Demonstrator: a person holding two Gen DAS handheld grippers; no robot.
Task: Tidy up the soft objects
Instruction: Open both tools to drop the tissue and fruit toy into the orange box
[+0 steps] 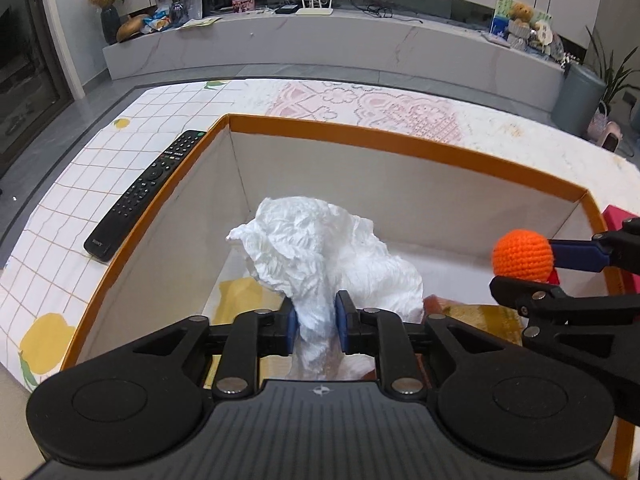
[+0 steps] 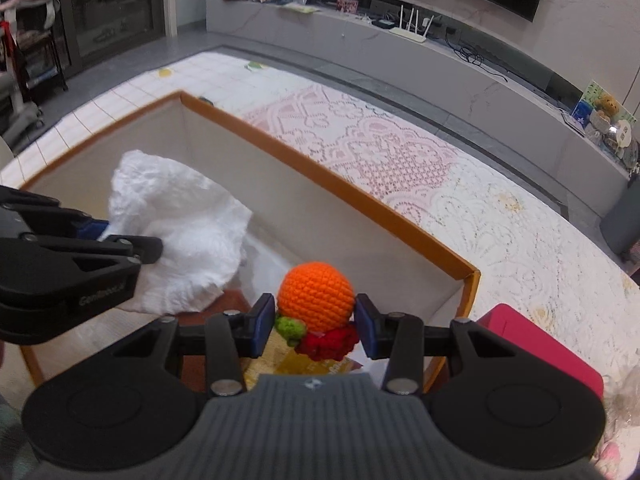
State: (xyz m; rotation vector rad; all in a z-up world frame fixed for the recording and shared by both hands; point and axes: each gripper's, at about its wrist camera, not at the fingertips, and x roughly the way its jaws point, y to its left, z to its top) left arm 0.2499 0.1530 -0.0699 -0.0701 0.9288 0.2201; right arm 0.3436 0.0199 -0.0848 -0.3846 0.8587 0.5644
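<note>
An orange-rimmed box (image 1: 400, 144) with white inner walls stands on the table. My left gripper (image 1: 316, 326) reaches down into it, its blue pads closed on a bunched waist of a crumpled white cloth (image 1: 320, 248), which billows forward inside the box. My right gripper (image 2: 316, 320) is shut on an orange crocheted ball toy (image 2: 316, 292) with green and red parts below it, held over the box's right end. In the left wrist view the toy (image 1: 522, 255) and right gripper (image 1: 524, 270) hang at the right. The right wrist view shows the left gripper (image 2: 120, 236) and cloth (image 2: 180, 216).
A black remote control (image 1: 148, 192) lies on the lemon-print tablecloth just left of the box (image 2: 320, 176). A pink-red box (image 2: 540, 352) sits against its right end. Yellow and gold items (image 2: 312, 364) lie on the box floor. A lace cloth (image 2: 360, 140) covers the table beyond.
</note>
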